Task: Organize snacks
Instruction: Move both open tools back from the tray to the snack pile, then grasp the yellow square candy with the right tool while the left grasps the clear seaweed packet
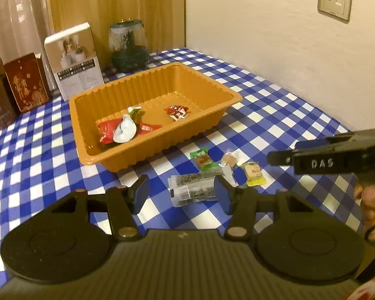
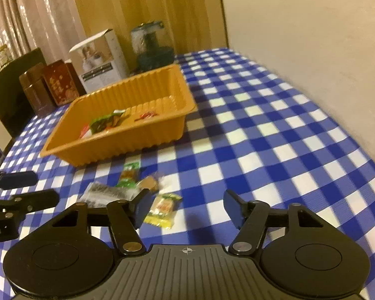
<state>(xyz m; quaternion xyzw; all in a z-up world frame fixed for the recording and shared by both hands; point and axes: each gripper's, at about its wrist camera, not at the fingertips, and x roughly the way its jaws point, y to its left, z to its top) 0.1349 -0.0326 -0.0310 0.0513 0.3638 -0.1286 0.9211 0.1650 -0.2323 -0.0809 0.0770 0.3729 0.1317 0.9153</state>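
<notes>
Four wrapped snacks [image 1: 200, 175] are seen on the checked bench [image 1: 275, 115] just before the orange tray [image 1: 107, 105], flanked by the left gripper [image 1: 181, 195] and right gripper [image 2: 185, 206], both jaws parted, nothing held.

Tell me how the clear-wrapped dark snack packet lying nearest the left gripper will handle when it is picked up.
The clear-wrapped dark snack packet lies flat with a crinkled film wrapper, so it probably flexes and weighs little. The glossy film may slip between the pads. Flat on the blue-and-white checked tablecloth, it should slide rather than roll.
</notes>
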